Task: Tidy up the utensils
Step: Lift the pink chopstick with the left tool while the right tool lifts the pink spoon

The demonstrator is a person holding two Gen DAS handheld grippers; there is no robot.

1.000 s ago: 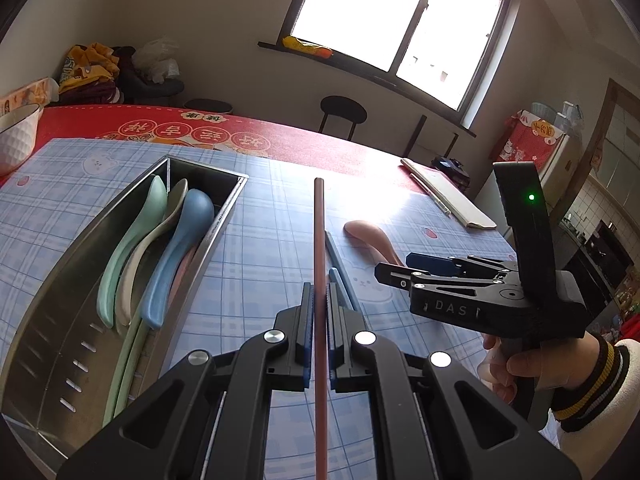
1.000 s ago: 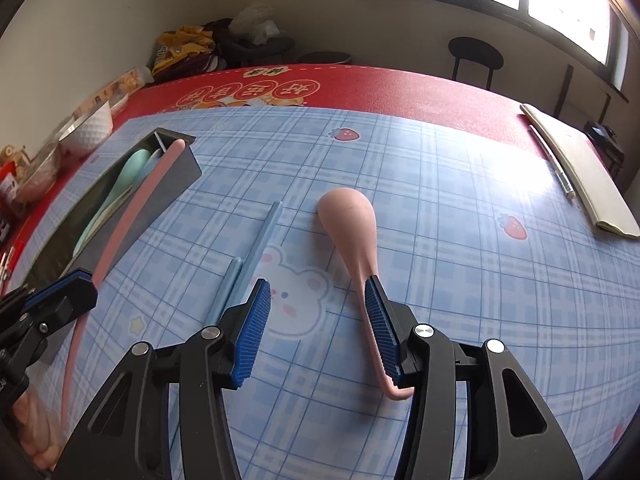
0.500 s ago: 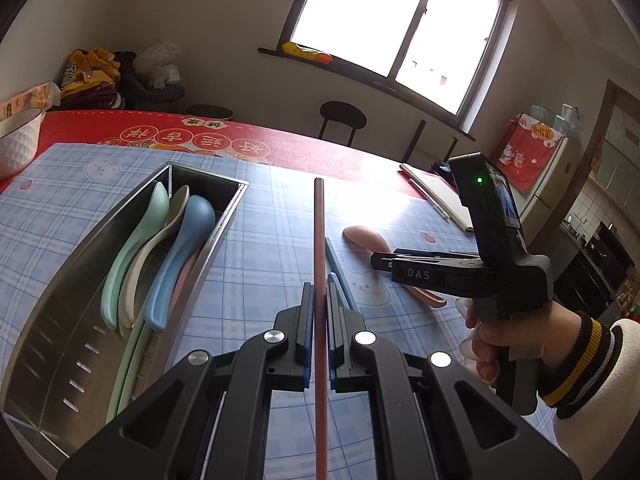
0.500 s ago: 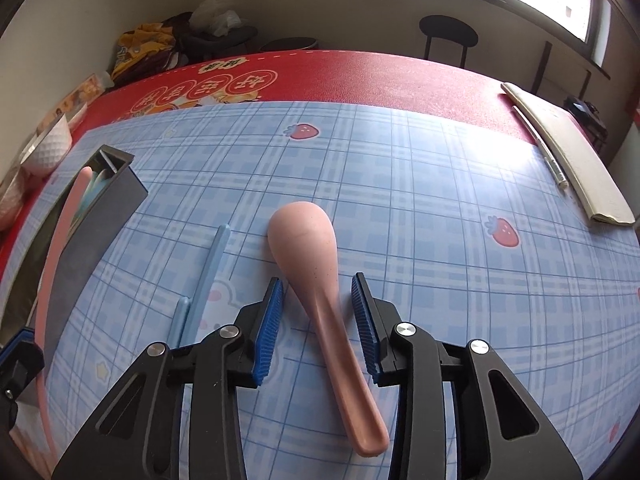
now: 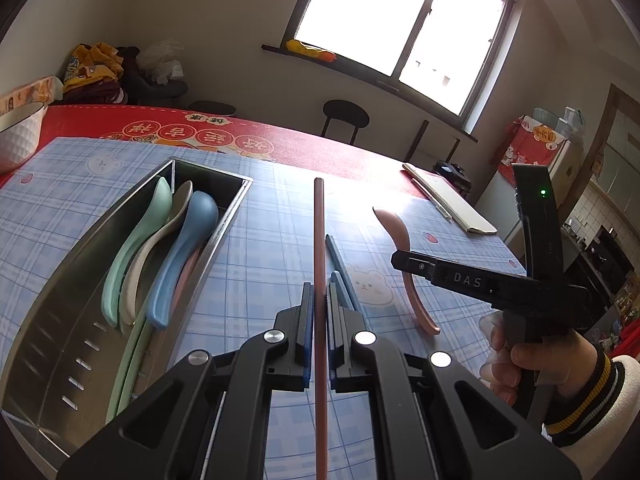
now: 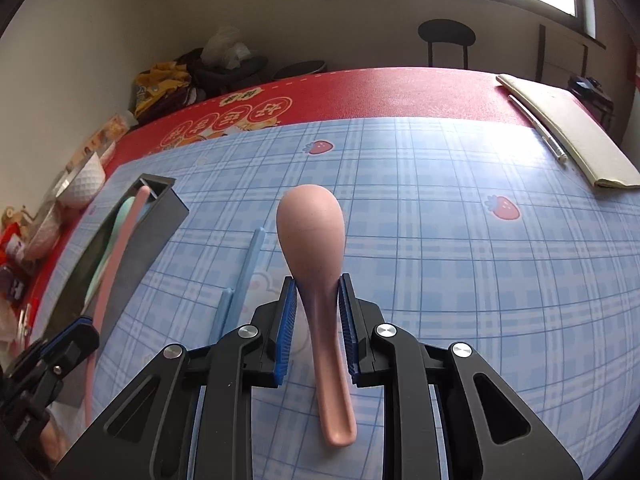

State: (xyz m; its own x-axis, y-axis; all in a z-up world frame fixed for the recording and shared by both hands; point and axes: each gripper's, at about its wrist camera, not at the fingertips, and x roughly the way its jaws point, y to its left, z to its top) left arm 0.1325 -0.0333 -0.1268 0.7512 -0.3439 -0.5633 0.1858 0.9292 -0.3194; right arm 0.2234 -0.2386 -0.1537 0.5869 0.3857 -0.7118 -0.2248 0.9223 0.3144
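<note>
Step in hand: pickup of the pink spoon (image 6: 316,248) by the right gripper (image 6: 317,320). The spoon's neck sits between the blue pads and the jaws are closing on it. In the left wrist view the spoon stands tilted, bowl up, handle tip low near the blue checked mat (image 5: 260,248) on the bench. So the grip looks made, or very nearly.

The left gripper (image 5: 319,312) is clenched on a pink chopstick (image 5: 319,240), which runs straight out ahead, clear of the mat.

Destination, as I judge it: the steel utensil tray (image 5: 60,280), at the left on the mat. It already holds a green spoon (image 5: 120,264), a beige spoon and a blue spoon (image 5: 180,260). A blue chopstick pair (image 6: 244,276) lies on the mat between tray and pink spoon, not yet collected.

Next move calls for: firm closure, a lift clear of the mat, then a carry leftward over the blue chopsticks to the tray. The handle is smooth and tapered, so slip is the risk.

Pose: both grippers point downward at a slant. The person's right hand (image 5: 524,356), in a striped cuff, wraps the handle.
</note>
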